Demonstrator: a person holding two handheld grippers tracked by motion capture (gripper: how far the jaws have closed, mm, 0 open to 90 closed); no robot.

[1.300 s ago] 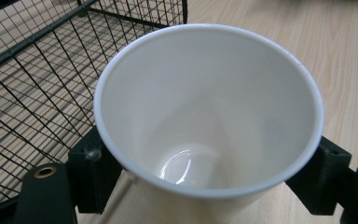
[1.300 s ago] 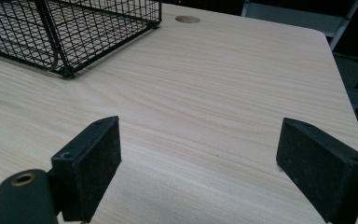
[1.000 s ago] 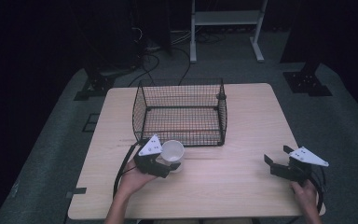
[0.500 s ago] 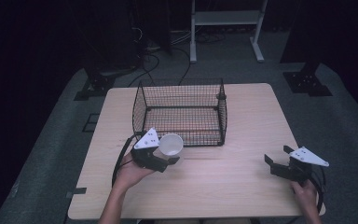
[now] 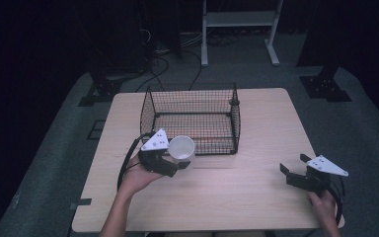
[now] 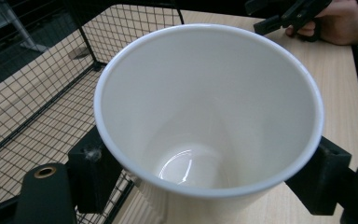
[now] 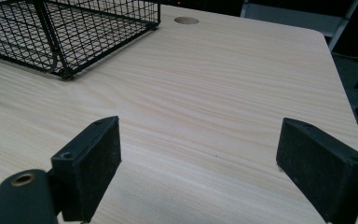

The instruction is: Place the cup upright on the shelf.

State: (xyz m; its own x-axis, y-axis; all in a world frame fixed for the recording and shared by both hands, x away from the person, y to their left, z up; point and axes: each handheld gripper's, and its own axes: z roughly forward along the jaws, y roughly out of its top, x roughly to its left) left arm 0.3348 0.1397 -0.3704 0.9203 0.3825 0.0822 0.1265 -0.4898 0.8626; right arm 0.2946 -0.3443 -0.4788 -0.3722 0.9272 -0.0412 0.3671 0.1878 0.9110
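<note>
cup: the white cup [image 5: 181,149] hangs upright above the surface [image 5: 227,197], mouth up and empty inside, just in front of the basket's near wall, so it looks bound for the basket
left claw: the left claw [image 5: 170,163] pinches the cup low on its sides, a pad on each flank, which keeps the rim level
basket: the black wire basket [image 5: 190,118] stands open-topped at mid-surface, nothing in it, ready to take the cup from above
right claw: the right claw [image 5: 296,175] rests at the near right corner, jaws spread with nothing between them, well apart from the cup
</note>
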